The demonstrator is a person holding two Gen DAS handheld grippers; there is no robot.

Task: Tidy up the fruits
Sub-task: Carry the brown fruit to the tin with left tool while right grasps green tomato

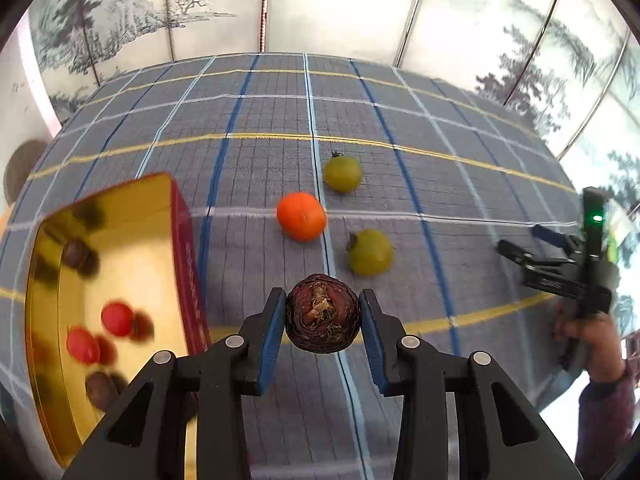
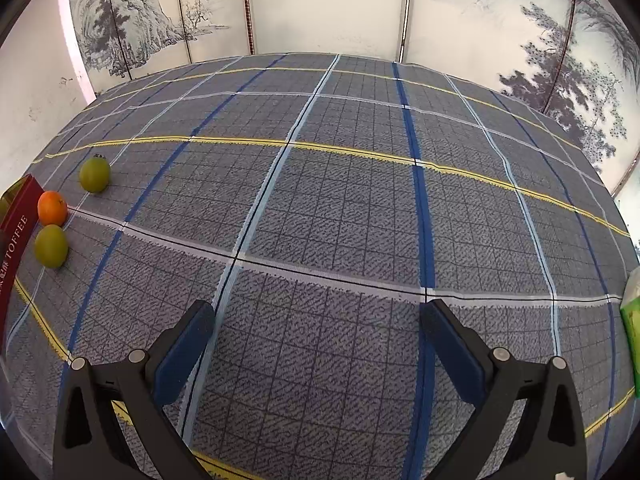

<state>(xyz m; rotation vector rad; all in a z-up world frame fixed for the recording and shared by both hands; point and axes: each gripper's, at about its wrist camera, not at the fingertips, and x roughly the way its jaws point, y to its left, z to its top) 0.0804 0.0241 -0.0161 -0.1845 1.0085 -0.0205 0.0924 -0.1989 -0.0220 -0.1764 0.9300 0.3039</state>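
My left gripper is shut on a dark purple-brown round fruit, held above the plaid cloth just right of a gold tin with red sides. The tin holds two red fruits and some brown ones. An orange and two green fruits lie on the cloth ahead. My right gripper is open and empty over bare cloth; it also shows in the left wrist view. The right wrist view shows the orange, the green fruits and the tin's red side at far left.
The table carries a grey plaid cloth. A painted folding screen stands behind it. A green packet sits at the right edge of the right wrist view. A brown round object lies off the table at far left.
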